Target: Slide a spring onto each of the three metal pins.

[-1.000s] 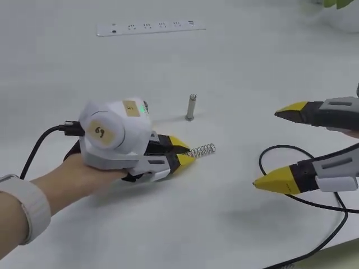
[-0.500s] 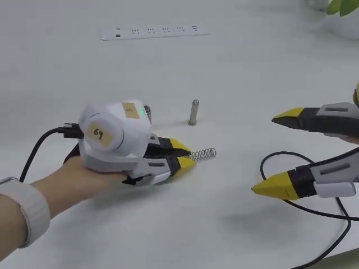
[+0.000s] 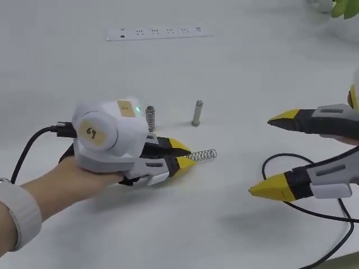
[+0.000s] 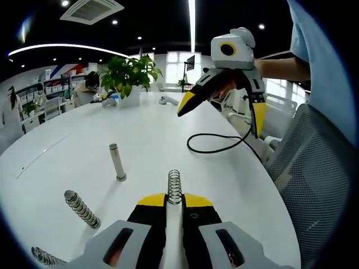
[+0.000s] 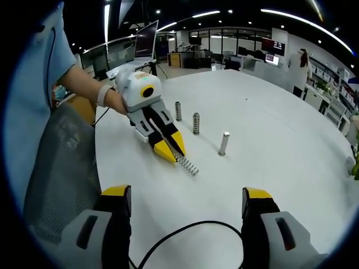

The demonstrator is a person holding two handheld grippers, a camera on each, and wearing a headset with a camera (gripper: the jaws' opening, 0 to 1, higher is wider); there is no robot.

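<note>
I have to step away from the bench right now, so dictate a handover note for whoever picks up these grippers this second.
Left gripper: shut on a spring, held low at the table, with the spring sticking out past the tips.
Right gripper: open, holding nothing, off to the right.
Done: the near sprung pin and the far sprung pin each carry a spring.
Left to do: the bare pin stands upright just beyond the held spring; slide that spring onto it.

I can read only a handwritten 69 on the round tan sticker (image 3: 91,133) on the white domed back of my left gripper (image 3: 188,158); the small tan label (image 3: 124,107) beside it is too blurred.
</note>
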